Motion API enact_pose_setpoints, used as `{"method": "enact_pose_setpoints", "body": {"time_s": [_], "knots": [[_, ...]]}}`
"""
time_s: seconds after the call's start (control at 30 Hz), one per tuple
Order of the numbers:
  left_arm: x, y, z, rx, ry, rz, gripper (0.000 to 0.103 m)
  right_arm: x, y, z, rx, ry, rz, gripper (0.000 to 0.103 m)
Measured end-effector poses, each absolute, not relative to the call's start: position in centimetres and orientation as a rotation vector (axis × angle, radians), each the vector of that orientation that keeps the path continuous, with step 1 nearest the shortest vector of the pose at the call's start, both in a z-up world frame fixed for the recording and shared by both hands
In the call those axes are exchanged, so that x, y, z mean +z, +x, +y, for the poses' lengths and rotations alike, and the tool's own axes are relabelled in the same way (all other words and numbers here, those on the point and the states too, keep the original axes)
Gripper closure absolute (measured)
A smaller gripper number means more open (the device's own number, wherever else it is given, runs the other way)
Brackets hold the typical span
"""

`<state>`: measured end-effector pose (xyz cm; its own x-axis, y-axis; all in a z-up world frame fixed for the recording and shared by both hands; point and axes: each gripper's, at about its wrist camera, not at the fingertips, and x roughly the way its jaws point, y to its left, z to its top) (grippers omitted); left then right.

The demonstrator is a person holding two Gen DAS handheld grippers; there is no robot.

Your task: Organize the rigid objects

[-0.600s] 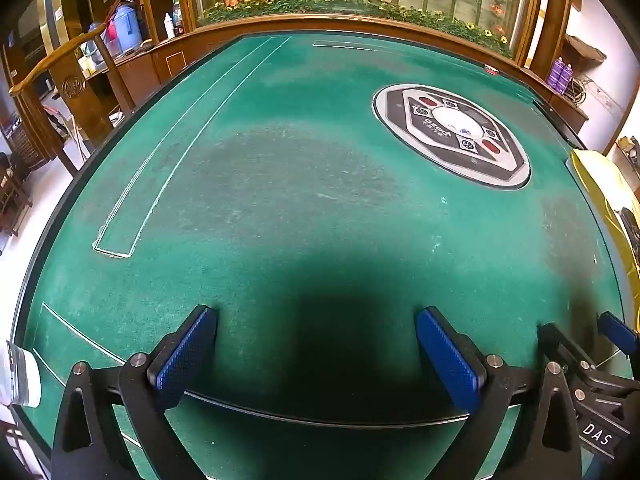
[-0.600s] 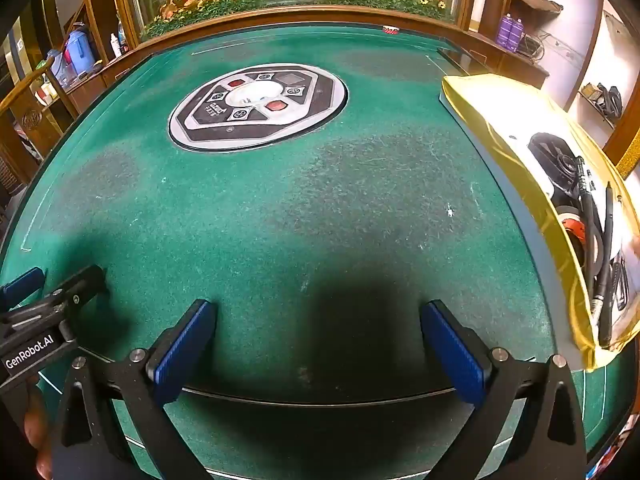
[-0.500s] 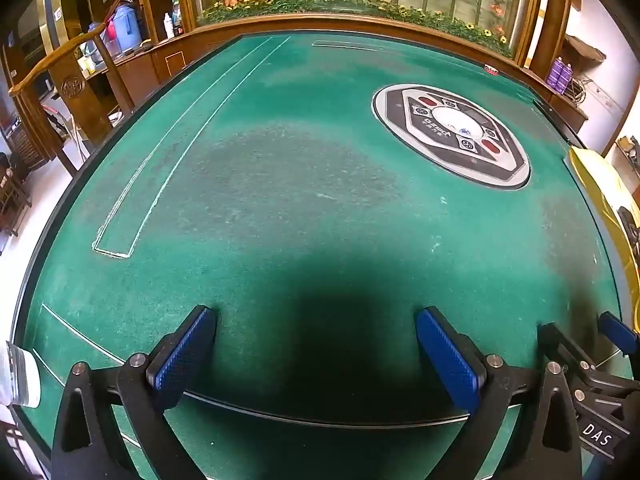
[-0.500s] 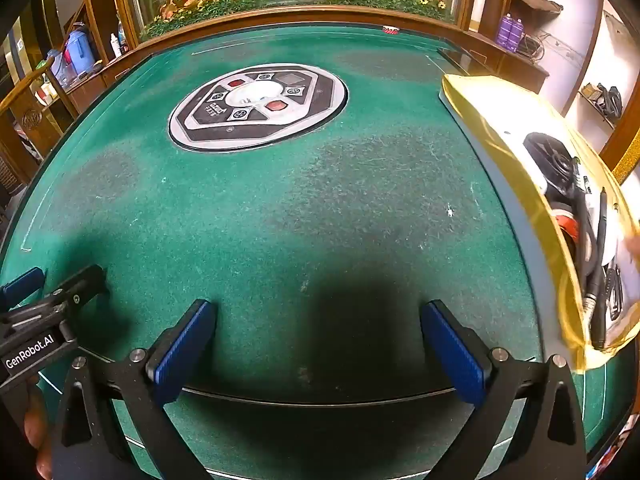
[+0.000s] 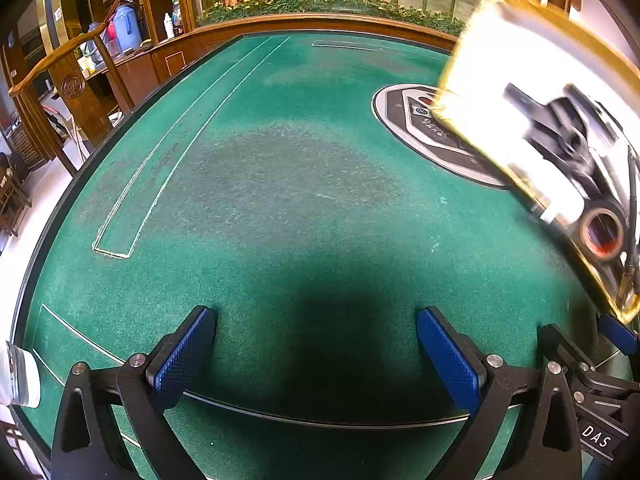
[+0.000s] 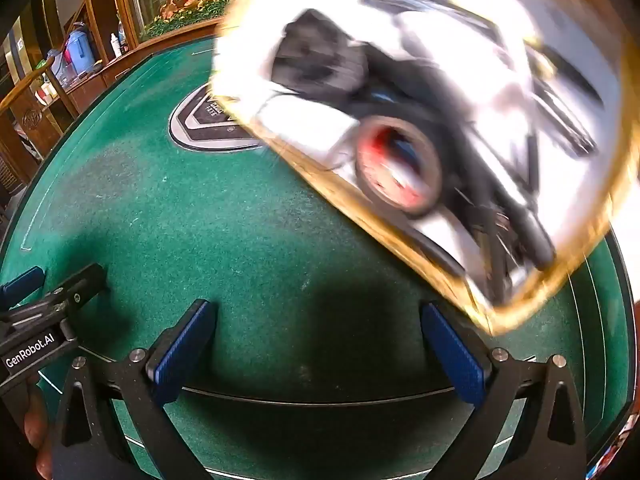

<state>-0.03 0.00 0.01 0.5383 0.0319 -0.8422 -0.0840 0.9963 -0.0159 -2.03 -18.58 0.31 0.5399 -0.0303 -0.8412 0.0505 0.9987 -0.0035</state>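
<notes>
A gold-rimmed white tray (image 6: 404, 200) hangs tilted above the green felt table (image 6: 224, 216), motion-blurred, and fills the upper right of the right wrist view. It holds a roll of tape (image 6: 398, 164), black cables and other dark items (image 6: 320, 64). The tray (image 5: 480, 80) also shows at the upper right of the left wrist view, with the tape roll (image 5: 602, 232) near its lower edge. My left gripper (image 5: 316, 348) is open and empty low over the felt. My right gripper (image 6: 318, 344) is open and empty, just below the tray's near corner.
A round grey-and-black panel (image 5: 424, 136) is set in the table's middle, partly behind the tray. White chalk lines (image 5: 160, 168) mark the felt at the left. A wooden rail with planters (image 5: 320, 16) runs along the far edge. A bottle (image 5: 18, 376) stands at the left edge.
The tray has swung in from the right side over the table and now hangs tilted above the felt, close to my right gripper. Both grippers have stayed in place, open.
</notes>
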Motion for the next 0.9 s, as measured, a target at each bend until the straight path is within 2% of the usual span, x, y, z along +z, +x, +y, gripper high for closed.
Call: {"method": "enact_pose_setpoints", "body": {"time_s": [0.9], "knots": [[-0.01, -0.01, -0.13, 0.067, -0.056, 1.002, 0.001, -0.09, -1.29, -19.27, -0.047, 0.022, 1.000, 0.000]]}}
